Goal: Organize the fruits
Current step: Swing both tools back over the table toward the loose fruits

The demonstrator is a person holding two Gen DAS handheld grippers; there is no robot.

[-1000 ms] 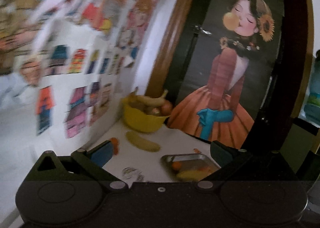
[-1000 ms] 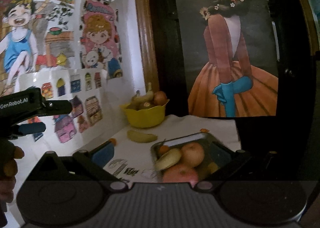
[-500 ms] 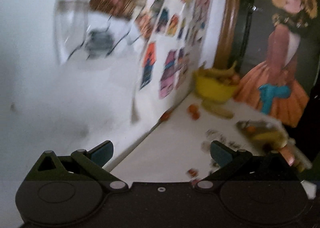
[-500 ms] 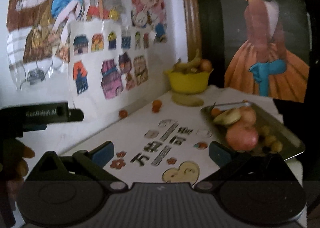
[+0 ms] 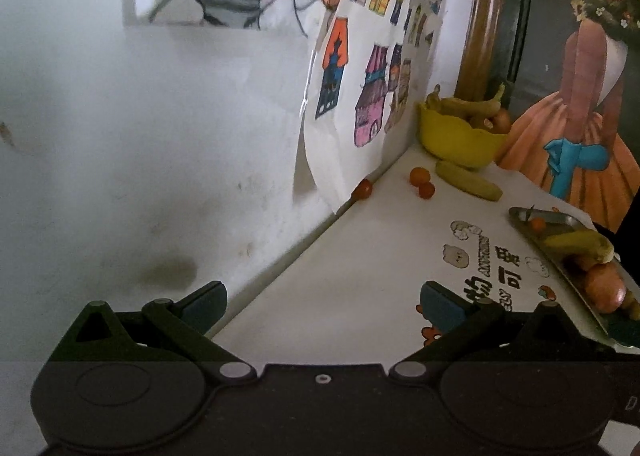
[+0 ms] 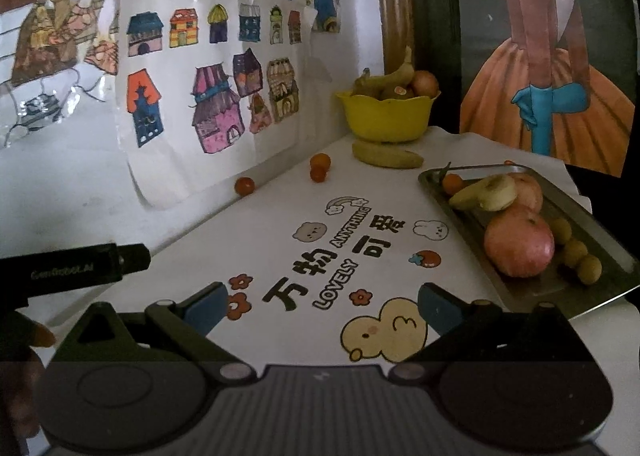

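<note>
A yellow bowl (image 6: 387, 115) (image 5: 456, 133) with bananas and round fruit stands at the table's far corner. One loose banana (image 6: 386, 156) (image 5: 468, 179) lies in front of it. Three small oranges (image 6: 320, 164) (image 5: 420, 176) sit near the wall. A metal tray (image 6: 600, 252) (image 5: 560, 217) on the right holds two red apples (image 6: 519, 244), a banana (image 6: 482, 193) and small yellow fruits (image 6: 576, 252). My left gripper (image 5: 322, 306) hangs open and empty near the wall. My right gripper (image 6: 322, 306) is open and empty over the table's near end.
The white tabletop (image 6: 280, 223) carries printed cartoons and lettering. Children's drawings (image 6: 208, 103) hang on the left wall. A dark panel with a painted figure (image 6: 548, 95) stands behind the table. The left gripper's black body (image 6: 72, 268) and a hand show at the right wrist view's left edge.
Both grippers have pulled back and tilted down, so more of the tabletop shows. The left wrist view swung towards the wall and is sharp now. Both stay open.
</note>
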